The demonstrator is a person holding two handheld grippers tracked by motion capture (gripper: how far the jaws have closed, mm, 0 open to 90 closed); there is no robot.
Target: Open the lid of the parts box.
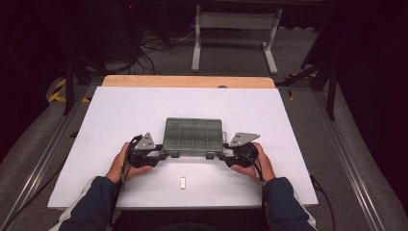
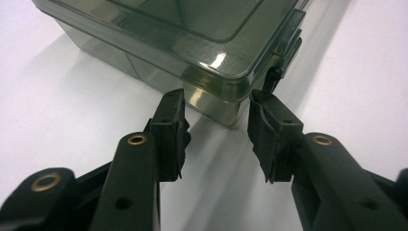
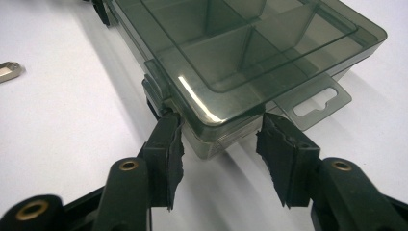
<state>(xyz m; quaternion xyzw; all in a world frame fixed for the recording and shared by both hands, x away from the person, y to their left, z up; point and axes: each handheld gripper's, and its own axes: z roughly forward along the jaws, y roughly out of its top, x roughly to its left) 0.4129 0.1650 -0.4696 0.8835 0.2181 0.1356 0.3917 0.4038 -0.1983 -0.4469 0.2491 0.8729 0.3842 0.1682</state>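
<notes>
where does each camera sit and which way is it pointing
High view: above the person's side, looking forward and down on the white table; both forearms, hands, left tongs and right tongs show.
Left gripper view: on the left tongs, looking along black jaws at a corner of the smoky translucent plastic compartment box.
Right gripper view: on the right tongs, facing another corner of it, with a small metal piece at left.
All share the box.

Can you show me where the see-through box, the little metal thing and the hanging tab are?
Box [image 1: 193, 134], high view, middle of its lid.
Metal piece [image 1: 183, 183], high view, its middle, on the table near the person.
Hanging tab [image 3: 315, 102], right gripper view, flat part beside its slot.
</notes>
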